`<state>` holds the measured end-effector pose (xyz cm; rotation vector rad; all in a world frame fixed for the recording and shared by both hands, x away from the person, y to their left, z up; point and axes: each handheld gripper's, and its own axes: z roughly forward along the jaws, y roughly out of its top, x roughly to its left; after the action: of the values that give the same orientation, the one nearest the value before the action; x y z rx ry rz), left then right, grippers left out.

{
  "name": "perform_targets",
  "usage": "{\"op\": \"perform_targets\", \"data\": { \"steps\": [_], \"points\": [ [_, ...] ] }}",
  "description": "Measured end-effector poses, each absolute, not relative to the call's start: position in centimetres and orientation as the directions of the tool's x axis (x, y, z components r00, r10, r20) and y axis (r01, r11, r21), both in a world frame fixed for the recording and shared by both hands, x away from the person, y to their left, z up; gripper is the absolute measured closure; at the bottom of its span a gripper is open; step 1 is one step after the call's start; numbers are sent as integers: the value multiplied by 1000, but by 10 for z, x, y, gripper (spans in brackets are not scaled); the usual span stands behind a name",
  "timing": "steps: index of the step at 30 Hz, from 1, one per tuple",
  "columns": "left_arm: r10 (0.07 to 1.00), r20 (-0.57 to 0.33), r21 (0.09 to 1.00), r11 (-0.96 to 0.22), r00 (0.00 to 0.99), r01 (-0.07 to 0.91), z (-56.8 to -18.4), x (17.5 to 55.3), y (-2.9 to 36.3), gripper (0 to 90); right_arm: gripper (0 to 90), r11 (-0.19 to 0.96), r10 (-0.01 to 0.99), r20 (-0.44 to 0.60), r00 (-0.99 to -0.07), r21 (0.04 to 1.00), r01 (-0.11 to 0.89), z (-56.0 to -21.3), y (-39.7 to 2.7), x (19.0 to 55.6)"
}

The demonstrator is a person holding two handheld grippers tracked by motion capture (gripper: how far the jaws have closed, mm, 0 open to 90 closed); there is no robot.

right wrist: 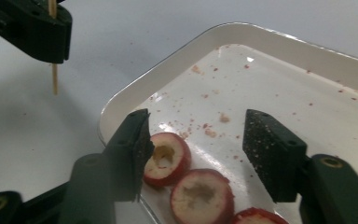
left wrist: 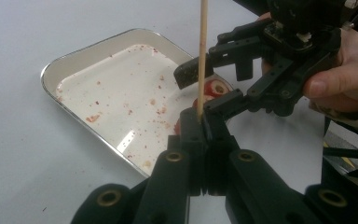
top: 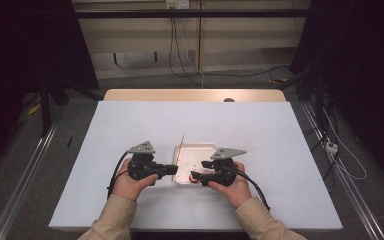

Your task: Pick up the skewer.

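A white counter [top: 130, 150] is seen in a dim room, with cables trailing over the grey floor beyond it. A shallow white tray [top: 207, 147] speckled with red crumbs is set on the counter, between the two claws.

The left claw [left wrist: 204, 122] is clamped tight on a thin wooden skewer [left wrist: 203, 42], which is held upright and rises well above the closed jaws; in the right gripper view its lower tip [right wrist: 54, 79] is seen hanging below the jaws, over the bare counter just beside the tray's rim.

The right claw [right wrist: 193, 149] is held about half open at the tray's near corner, and no grip is seen. Red-skinned fruit slices with hollowed pale centres [right wrist: 168, 157] are lying in the tray between its jaws; one slice is touched, or very nearly touched, by the left-hand jaw in the right gripper view, while the other jaw stands apart from the fruit. In the left gripper view the slices [left wrist: 216, 87] are seen just beyond the skewer.
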<state>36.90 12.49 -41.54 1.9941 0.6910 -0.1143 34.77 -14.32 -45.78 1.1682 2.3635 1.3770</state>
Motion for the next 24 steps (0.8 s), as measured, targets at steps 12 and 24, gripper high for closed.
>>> {"op": "perform_targets", "data": {
  "steps": [12, 24],
  "points": [
    [420, -356, 780, -358, 834, 513, -415, 370, 125, 891, 571, 271, 664, 275, -695, 779, 566, -462, -135, 348],
    [419, -359, 779, -357, 834, 515, -415, 370, 126, 891, 729, 228, 633, 359, -686, 761, 608, -462, -132, 348]
  ]
}}
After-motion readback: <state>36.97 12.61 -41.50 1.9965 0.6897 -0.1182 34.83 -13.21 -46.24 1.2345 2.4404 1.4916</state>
